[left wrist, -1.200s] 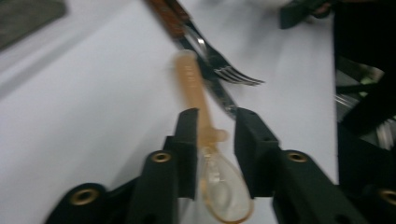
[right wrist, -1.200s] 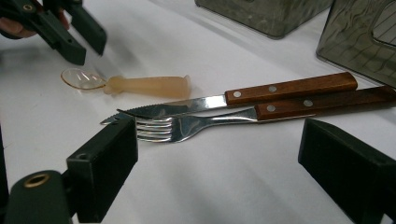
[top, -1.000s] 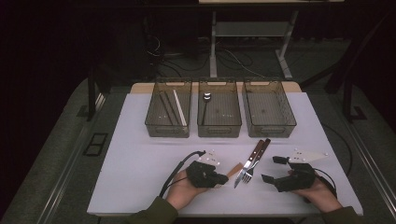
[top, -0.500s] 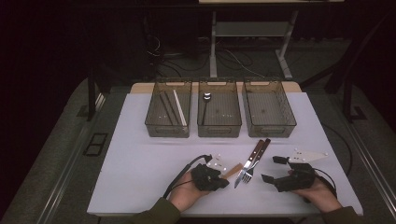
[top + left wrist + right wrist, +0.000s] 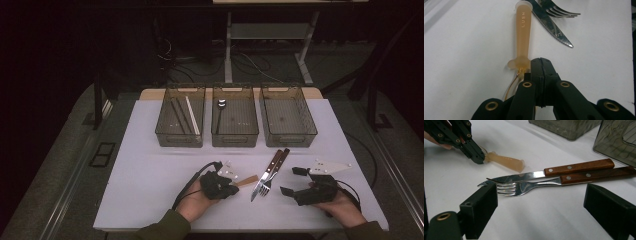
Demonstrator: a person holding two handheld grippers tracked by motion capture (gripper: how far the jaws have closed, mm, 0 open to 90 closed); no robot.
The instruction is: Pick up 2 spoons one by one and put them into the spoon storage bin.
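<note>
A utensil with a translucent amber handle (image 5: pixel 523 30) lies on the white table (image 5: pixel 150 175), also seen as the amber handle (image 5: pixel 247 179) in the high view. My left gripper (image 5: pixel 541 61) is shut at the handle's collar, where thin gold metal runs in under the jaws. A steak knife (image 5: pixel 270 167) and a fork (image 5: pixel 275 170), both wood-handled, lie side by side just right of it. My right gripper (image 5: pixel 294 181) rests open on the table, pointing at the fork's tines (image 5: pixel 506 188) and the knife blade (image 5: pixel 524 176).
Three clear bins stand in a row at the back. The left bin (image 5: pixel 180 137) holds long sticks, the middle bin (image 5: pixel 235 137) a small spoon, and the right bin (image 5: pixel 292 137) shows a bare floor. Cables trail from both grippers.
My left gripper has drawn back slightly to the left, and the amber handle now shows beyond its tips. The right gripper, knife and fork have stayed put.
</note>
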